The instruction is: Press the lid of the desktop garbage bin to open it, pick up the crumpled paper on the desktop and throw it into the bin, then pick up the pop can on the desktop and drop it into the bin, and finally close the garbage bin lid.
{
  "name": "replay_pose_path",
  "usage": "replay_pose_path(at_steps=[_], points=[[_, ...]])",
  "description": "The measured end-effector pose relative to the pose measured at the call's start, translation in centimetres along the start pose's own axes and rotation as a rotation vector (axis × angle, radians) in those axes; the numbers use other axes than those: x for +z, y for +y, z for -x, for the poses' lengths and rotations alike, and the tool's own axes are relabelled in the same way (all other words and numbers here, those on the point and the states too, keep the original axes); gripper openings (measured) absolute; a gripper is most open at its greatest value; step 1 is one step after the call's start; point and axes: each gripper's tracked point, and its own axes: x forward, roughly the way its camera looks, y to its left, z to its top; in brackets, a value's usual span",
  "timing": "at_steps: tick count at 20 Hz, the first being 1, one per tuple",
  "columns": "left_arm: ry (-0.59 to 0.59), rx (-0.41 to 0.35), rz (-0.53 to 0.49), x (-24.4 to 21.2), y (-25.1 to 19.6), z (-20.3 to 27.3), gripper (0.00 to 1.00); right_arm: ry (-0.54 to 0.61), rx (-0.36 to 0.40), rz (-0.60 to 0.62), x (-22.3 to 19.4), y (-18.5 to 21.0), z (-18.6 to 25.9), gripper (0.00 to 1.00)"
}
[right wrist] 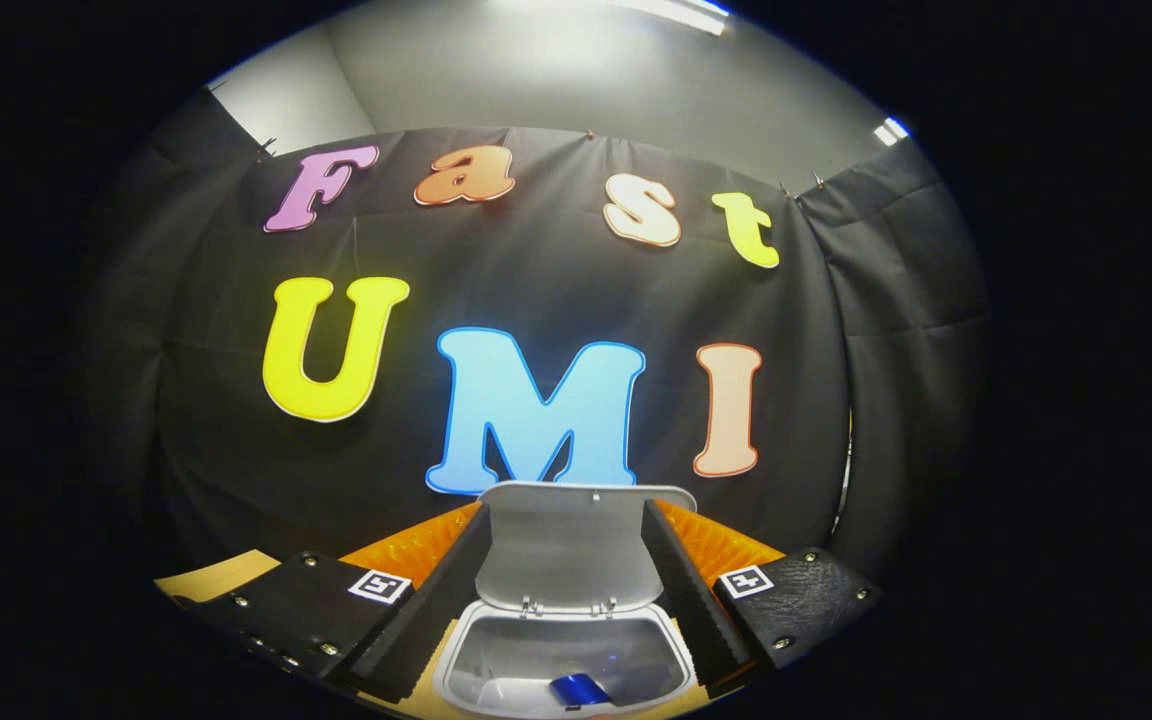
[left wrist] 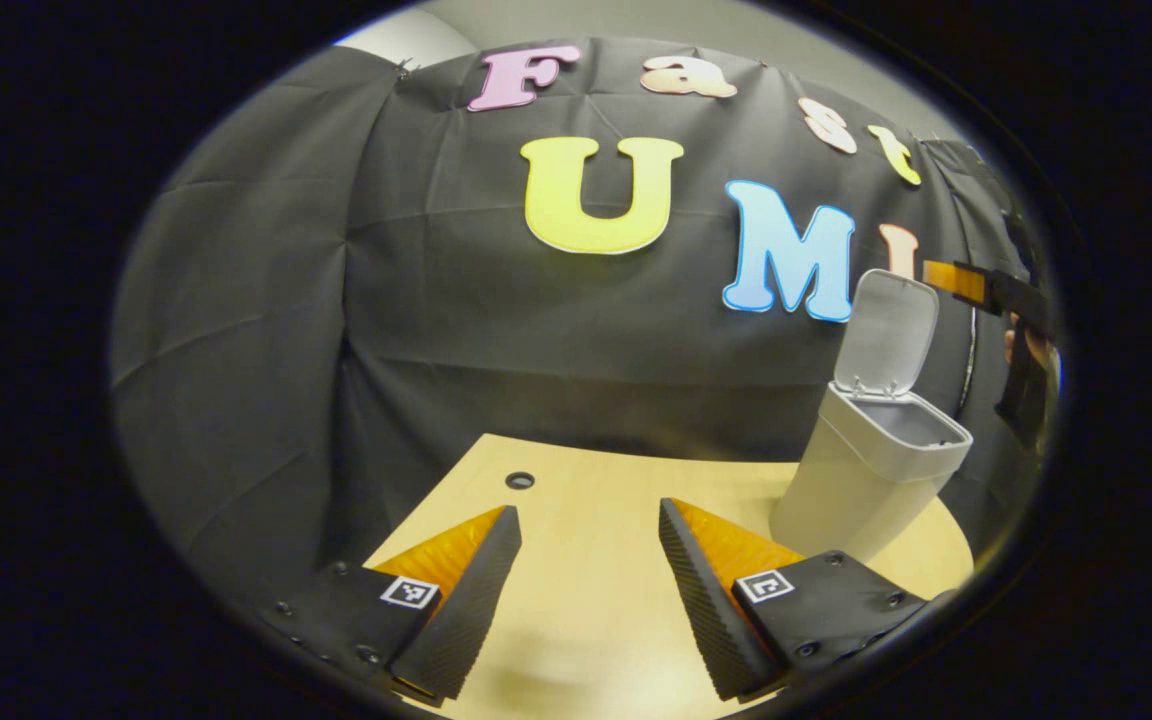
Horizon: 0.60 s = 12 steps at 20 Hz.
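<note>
A: Bin (right wrist: 566,660) right under your right gripper (right wrist: 566,600), seen in the right gripper view: its lid (right wrist: 566,545) stands upright at the back, and the mouth is uncovered.

B: Anything inside?

A: A blue shiny thing (right wrist: 584,690) lies at the bottom near the front wall; it could be the pop can, but I cannot tell for sure. Your right gripper's fingers are spread, one on each side of the lid, pressing on nothing.

B: And my left?

A: In the left gripper view your left gripper (left wrist: 591,580) is spread wide over the bare wooden table (left wrist: 586,500), with nothing between the fingers. The bin (left wrist: 861,480) stands on the table's right part, just beyond the right-hand finger, its lid (left wrist: 886,335) raised. Your other gripper (left wrist: 986,290) hangs above and to the right of that lid.
</note>
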Motion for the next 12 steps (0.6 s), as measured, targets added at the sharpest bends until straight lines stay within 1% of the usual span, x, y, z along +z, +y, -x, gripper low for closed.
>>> replay_pose_path(at_steps=[1,2,7,8,10,11,12], points=[[0.001,-0.002,0.003,0.0,-0.1,-0.1,1.00,-0.007,0.001,-0.002,0.5,0.0,-0.6,1.00],[0.001,-0.003,0.006,-0.1,-0.2,-0.3,1.00,-0.012,0.003,-0.005,0.8,0.0,-1.1,0.96],[0.008,0.004,0.009,-0.2,-0.1,-0.6,1.00,-0.024,0.001,-0.025,1.3,-0.1,-3.6,0.96],[0.009,0.008,0.011,-0.3,0.0,-0.7,0.92,-0.029,0.001,-0.027,1.3,-0.1,-4.1,0.96],[0.014,0.020,0.016,-0.4,0.5,-0.6,0.92,-0.035,-0.005,-0.027,1.1,-0.3,-5.2,0.96],[0.015,0.027,0.020,-0.4,0.7,-0.7,1.00,-0.041,-0.006,-0.027,1.0,-0.2,-5.6,0.96],[0.016,0.032,0.025,-0.4,1.0,-0.7,1.00,-0.048,-0.009,-0.028,0.9,-0.4,-6.1,0.96]])
